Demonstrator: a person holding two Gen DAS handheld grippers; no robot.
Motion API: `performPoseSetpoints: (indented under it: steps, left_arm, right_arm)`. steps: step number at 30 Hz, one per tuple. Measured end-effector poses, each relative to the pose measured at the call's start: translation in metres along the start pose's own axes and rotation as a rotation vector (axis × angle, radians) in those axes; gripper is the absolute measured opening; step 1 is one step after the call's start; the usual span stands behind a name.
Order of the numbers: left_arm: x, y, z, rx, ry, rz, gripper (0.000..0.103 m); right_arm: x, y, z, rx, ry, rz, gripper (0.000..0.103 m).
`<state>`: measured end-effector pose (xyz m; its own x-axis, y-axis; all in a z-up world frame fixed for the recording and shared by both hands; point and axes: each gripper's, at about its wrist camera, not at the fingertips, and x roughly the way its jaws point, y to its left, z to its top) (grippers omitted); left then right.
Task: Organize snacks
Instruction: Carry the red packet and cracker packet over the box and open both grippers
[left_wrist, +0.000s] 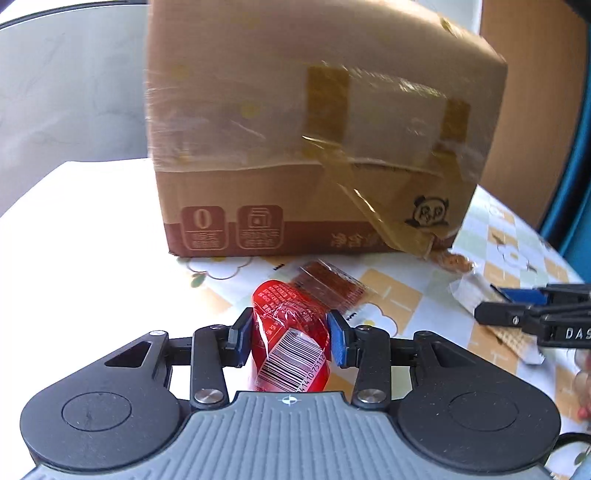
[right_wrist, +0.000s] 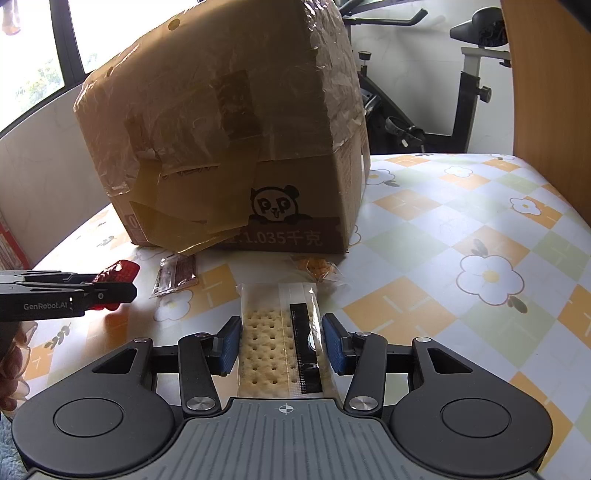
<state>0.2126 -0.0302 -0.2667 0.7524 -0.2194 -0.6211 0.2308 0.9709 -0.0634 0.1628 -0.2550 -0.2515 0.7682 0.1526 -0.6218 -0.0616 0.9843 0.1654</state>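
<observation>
Now, near to far from the box (left_wrist: 314, 147):
Left gripper (left_wrist: 290, 334): clamped on the red pack (left_wrist: 288, 332), well short of the box.
Right gripper (right_wrist: 280, 341): gripping the cracker pack (right_wrist: 273, 332), also short of the box.
Brown sachet (right_wrist: 176, 275): loose on the table (right_wrist: 461, 206), near the box's foot.
Orange snack (right_wrist: 317, 267): at the box's foot.
Advice: probably hold both packs firm and level, lift them over the loose snacks, and group like with like.

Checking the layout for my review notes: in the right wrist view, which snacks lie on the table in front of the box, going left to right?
Red packet in the left gripper → dark brown sachet → cracker pack in the right gripper → small orange snack bag.
</observation>
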Motion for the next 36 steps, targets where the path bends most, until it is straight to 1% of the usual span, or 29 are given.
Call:
performPoseSetpoints:
  steps: [4,13,18,25,30,36]
  left_arm:
    - [-0.005,0.006,0.005,0.003,-0.017,0.012,0.043]
    - [-0.018,0.004,0.007,0.000,-0.052,0.008,0.043]
    - [-0.030,0.006,0.014,-0.003,-0.086,0.006,0.043]
    - [-0.047,0.011,0.030,-0.006,-0.139,0.003,0.043]
    - [-0.057,0.013,0.038,-0.003,-0.165,0.008,0.042]
    - [-0.074,0.017,0.054,-0.002,-0.220,0.019,0.043]
  right_arm:
    - [0.000,0.000,0.000,-0.004,0.000,-0.003,0.044]
    - [-0.001,0.001,0.000,-0.009,-0.001,-0.006,0.043]
    - [-0.006,0.001,0.001,-0.006,0.006,0.001,0.043]
    - [-0.026,-0.002,0.009,0.032,-0.042,-0.008,0.043]
    - [-0.045,-0.004,0.024,0.034,-0.085,-0.025,0.043]
    - [-0.070,-0.009,0.044,0.028,-0.155,-0.045,0.043]
